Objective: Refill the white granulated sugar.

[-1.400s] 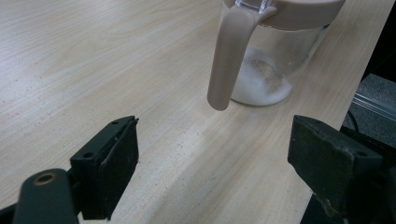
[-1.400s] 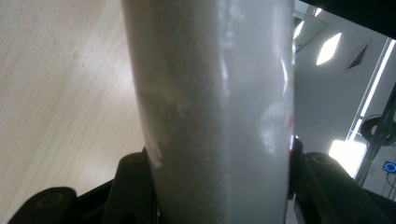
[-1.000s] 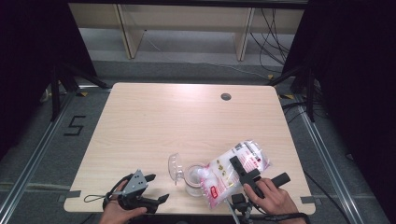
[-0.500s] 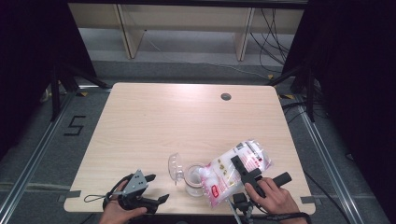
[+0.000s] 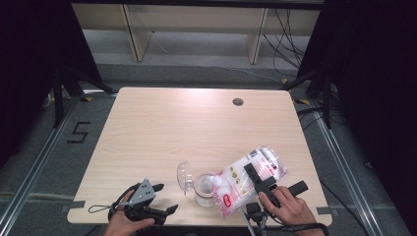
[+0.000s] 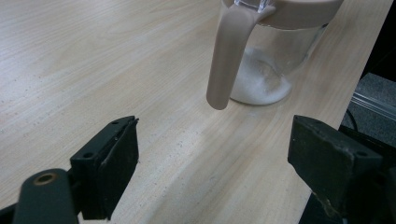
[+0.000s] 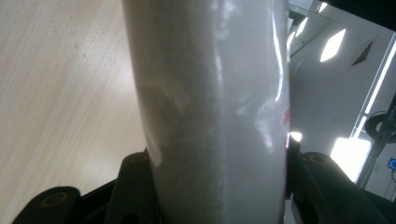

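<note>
A clear plastic bag (image 5: 234,184) with white filling and a red-printed label lies tilted at the table's front right. Its lower end hangs over a clear glass jar (image 5: 202,192). My right gripper (image 5: 256,180) is shut on the bag; in the right gripper view the bag (image 7: 210,102) bulges between the jaws of the gripper (image 7: 217,163). The jar's hinged lid (image 5: 184,176) stands open to its left. In the left gripper view the jar (image 6: 271,56) has a beige rim, a hanging beige strap and white stuff at its bottom. My left gripper (image 5: 166,198) (image 6: 215,158) stands open, left of the jar.
The light wooden table (image 5: 196,128) has a round cable hole (image 5: 238,102) at the back right. Jar and bag stand close to the front edge. Metal floor rails run along both sides, and shelving stands behind the table.
The bag has tipped slightly down and left toward the jar in my right gripper. The left gripper has stayed in place.
</note>
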`<state>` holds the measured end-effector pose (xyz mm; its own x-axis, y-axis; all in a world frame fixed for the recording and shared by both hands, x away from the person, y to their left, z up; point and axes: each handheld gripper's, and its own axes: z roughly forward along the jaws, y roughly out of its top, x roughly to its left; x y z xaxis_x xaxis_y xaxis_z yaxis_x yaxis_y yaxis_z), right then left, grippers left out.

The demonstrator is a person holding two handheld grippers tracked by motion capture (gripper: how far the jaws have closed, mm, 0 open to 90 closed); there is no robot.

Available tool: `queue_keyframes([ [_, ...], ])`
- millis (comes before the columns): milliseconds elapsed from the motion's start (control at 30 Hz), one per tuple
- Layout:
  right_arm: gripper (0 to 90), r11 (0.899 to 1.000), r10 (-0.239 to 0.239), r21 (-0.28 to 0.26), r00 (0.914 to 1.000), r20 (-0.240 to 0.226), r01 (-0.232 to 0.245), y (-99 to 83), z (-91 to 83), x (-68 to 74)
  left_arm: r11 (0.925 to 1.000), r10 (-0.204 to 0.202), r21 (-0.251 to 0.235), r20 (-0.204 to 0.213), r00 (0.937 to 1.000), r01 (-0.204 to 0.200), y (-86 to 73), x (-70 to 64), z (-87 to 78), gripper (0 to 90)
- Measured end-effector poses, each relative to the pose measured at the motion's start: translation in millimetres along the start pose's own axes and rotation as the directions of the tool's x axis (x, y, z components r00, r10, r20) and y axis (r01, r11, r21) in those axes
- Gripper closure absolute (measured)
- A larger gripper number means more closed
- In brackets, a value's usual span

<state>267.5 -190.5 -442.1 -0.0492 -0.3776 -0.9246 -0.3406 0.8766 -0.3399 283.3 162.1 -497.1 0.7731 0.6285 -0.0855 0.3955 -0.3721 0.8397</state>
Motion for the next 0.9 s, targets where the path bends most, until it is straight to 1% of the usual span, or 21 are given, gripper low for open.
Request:
queue_keyframes([
  [100,58.0,1.000,0.000,-0.002,1.0000,0.000,0.000,-0.1,-0.3,-0.1,1.0000,0.004,0.003,-0.005,1.0000,-0.004,0.1,0.3,-0.3,16.1],
  [200,58.1,1.000,-0.005,-0.003,1.0000,0.001,0.005,-0.7,-0.5,-0.6,0.9994,0.034,0.002,0.001,0.9994,-0.034,0.7,2.3,-0.1,16.1],
  [233,58.1,1.000,-0.005,-0.003,1.0000,0.001,0.005,-0.7,-0.4,-0.7,1.0000,0.000,0.001,0.000,1.0000,0.000,-0.1,0.1,0.2,16.1],
  [533,58.3,1.000,-0.004,-0.008,1.0000,-0.003,0.004,-1.2,1.1,-0.5,1.0000,-0.001,0.001,0.001,1.0000,0.001,-0.1,-0.1,0.3,16.1],
  [567,58.4,1.000,0.003,-0.003,1.0000,-0.007,-0.004,-1.1,0.9,-0.3,1.0000,-0.001,0.000,0.004,1.0000,0.001,-0.2,0.3,0.5,16.1],
  [633,58.4,1.000,-0.008,-0.008,0.9999,-0.008,0.008,-1.2,1.6,-1.3,1.0000,0.000,0.000,0.003,1.0000,0.000,-0.1,0.3,0.3,16.1],
  [667,58.5,1.000,-0.005,-0.005,0.9999,-0.011,0.005,-1.1,1.6,-0.7,1.0000,0.005,0.006,-0.004,1.0000,-0.005,0.0,0.6,-0.1,16.1],
  [733,58.5,1.000,-0.003,-0.007,1.0000,-0.008,0.003,-1.2,2.1,-0.3,0.9996,0.027,0.003,0.004,0.9996,-0.027,0.3,2.1,0.1,16.1],
  [767,58.6,1.000,-0.006,-0.007,0.9999,-0.008,0.006,-1.3,2.2,-0.3,0.9996,0.029,0.002,0.008,0.9995,-0.029,0.5,2.1,0.2,16.1],
  [800,58.6,1.000,-0.007,-0.007,0.9999,-0.007,0.007,-1.3,2.3,-0.3,1.0000,-0.003,0.000,0.005,1.0000,0.003,-0.2,0.1,0.5,16.1],
  [900,58.7,1.000,-0.012,-0.004,0.9999,-0.011,0.012,-1.2,2.3,-0.7,1.0000,0.002,0.003,0.003,1.0000,-0.002,-0.2,0.5,0.4,16.1],
])
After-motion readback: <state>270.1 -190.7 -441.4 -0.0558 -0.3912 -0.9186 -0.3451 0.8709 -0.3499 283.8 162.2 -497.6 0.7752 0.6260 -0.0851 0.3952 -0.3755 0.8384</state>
